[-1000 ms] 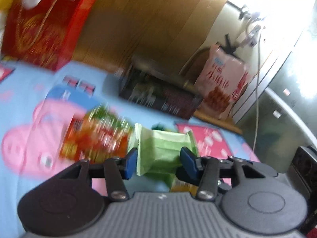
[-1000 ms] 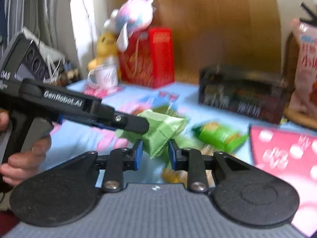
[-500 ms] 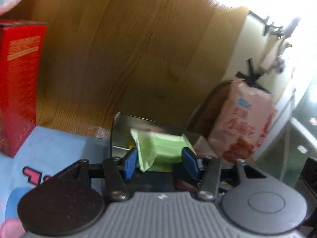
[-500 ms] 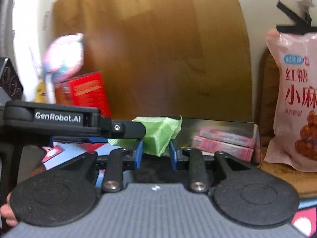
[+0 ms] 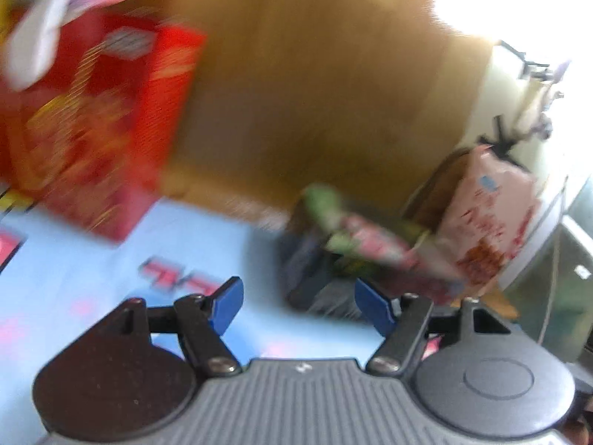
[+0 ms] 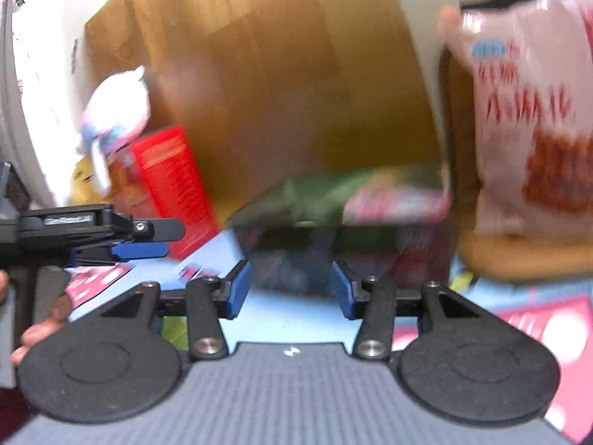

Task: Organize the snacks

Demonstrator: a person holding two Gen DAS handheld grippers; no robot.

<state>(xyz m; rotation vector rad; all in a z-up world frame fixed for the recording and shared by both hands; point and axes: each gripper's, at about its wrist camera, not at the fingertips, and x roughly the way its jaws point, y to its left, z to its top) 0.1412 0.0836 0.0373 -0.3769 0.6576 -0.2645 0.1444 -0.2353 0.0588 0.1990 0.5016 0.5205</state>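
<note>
Both views were smeared by motion. The left gripper (image 5: 298,306) had its jaws spread wide, flat blue pads on black hinged links, with nothing between them. The right gripper (image 6: 291,289) was likewise wide open and empty, same blue pads, ribbed grey body behind.

The dark box (image 6: 348,256), rectangular with a shiny printed side and a mirror-like inner wall, stood on the blue cloth (image 5: 92,259) just beyond both sets of jaws. Inside it lay the snacks: a soft green packet (image 6: 307,194) at the left end and pink packets (image 6: 396,204) to its right. In the left wrist view the same green packet (image 5: 324,204) showed at the far left corner of the box (image 5: 307,270), the pink ones (image 5: 378,246) trailing to the near right.

A tall pink crinkled bag (image 6: 533,122) with red lettering stood right of the box on a woven mat (image 6: 526,256). A glossy red carton (image 5: 96,122) with gold print stood far left, a pale plush toy (image 6: 115,111) on top of it. A smooth wooden panel (image 5: 315,92) rose behind everything.

Only the right wrist view showed the left gripper from the side (image 6: 148,239), black with white lettering too blurred to read, and fingers (image 6: 37,333) on its handle. Only the left wrist view showed the bright glare at far right and the cartoon print on the cloth.
</note>
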